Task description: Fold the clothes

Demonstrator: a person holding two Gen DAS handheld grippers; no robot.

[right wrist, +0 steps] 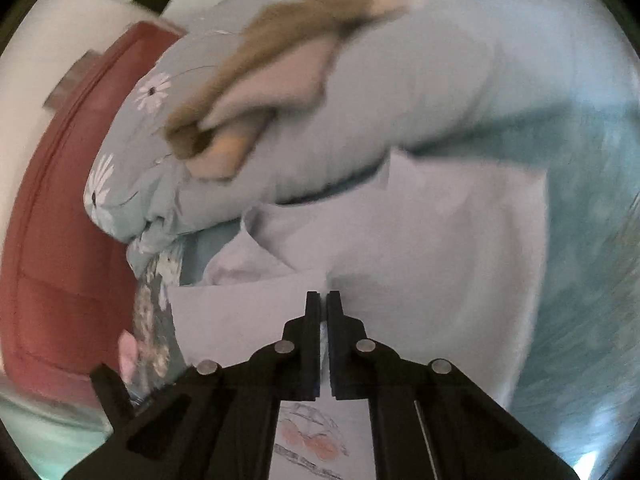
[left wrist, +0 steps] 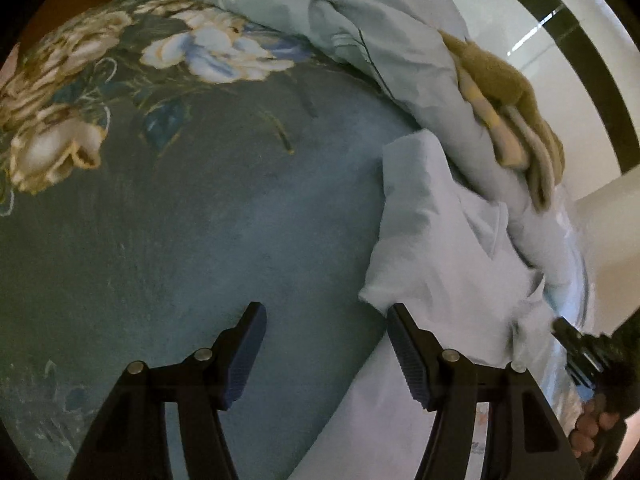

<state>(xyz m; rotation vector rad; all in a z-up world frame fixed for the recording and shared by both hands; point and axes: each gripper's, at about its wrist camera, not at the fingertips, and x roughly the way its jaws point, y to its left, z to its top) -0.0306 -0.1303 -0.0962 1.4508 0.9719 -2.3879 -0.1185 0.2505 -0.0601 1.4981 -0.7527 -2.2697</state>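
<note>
Pale lilac shirt (right wrist: 420, 240) lay partly folded on teal floral bedspread (left wrist: 180, 220), just below bunched light-blue duvet (left wrist: 380, 32) w/ tan plush toy (left wrist: 508, 92) on top. Left gripper (left wrist: 324, 320) hovered over bare bedspread at shirt's edge, jaws wide, nothing btwn. Right gripper (right wrist: 323, 300) over shirt, jaws closed tight; cloth pinched or not, couldn't tell.
</note>
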